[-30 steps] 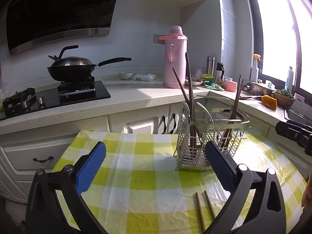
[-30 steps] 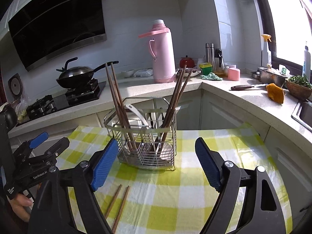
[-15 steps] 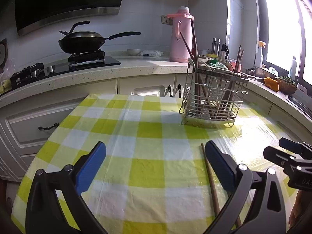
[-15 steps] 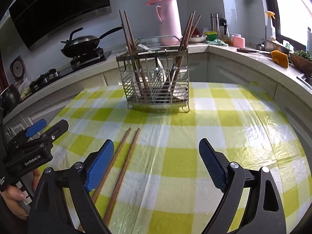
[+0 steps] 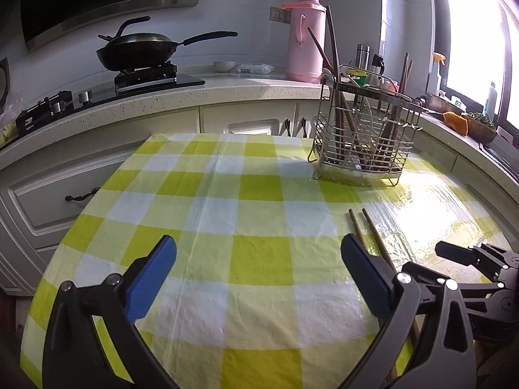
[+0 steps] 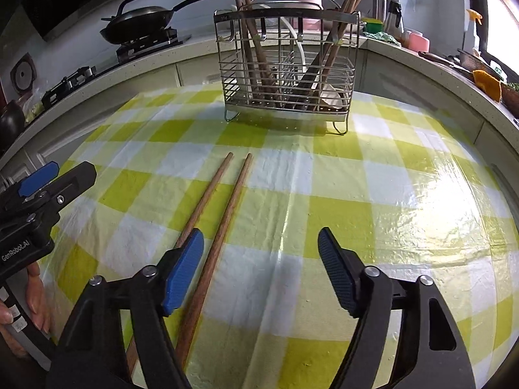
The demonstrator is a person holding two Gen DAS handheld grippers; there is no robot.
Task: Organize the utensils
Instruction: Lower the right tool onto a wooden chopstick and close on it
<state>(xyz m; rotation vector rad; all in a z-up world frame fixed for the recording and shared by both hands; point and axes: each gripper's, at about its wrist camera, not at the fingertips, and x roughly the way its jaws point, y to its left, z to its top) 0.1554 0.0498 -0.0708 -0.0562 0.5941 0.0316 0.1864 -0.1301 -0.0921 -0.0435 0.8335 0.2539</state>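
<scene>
Two wooden chopsticks (image 6: 227, 204) lie side by side on the green-and-white checked tablecloth (image 6: 340, 214), pointing toward a wire utensil basket (image 6: 287, 74) that holds several chopsticks and a white spoon. My right gripper (image 6: 261, 259) hovers low over the cloth, its jaws closing. One chopstick runs just inside the left blue pad (image 6: 183, 270) and the other passes under that finger; neither is pressed. In the left wrist view the chopsticks (image 5: 369, 230) lie by the right pad of my left gripper (image 5: 258, 278), which stands open over bare cloth. The basket (image 5: 363, 142) stands at the far right.
A kitchen counter (image 5: 194, 97) curves behind the table with a wok on a gas hob (image 5: 142, 48), a pink thermos (image 5: 306, 39) and small items near the window. A hand (image 6: 35, 295) holds the left gripper body at the table's left edge.
Both grippers have dropped toward the tablecloth and tilted down. The right one has come close over the two loose chopsticks and its jaws have narrowed. The basket now sits farther up in both views.
</scene>
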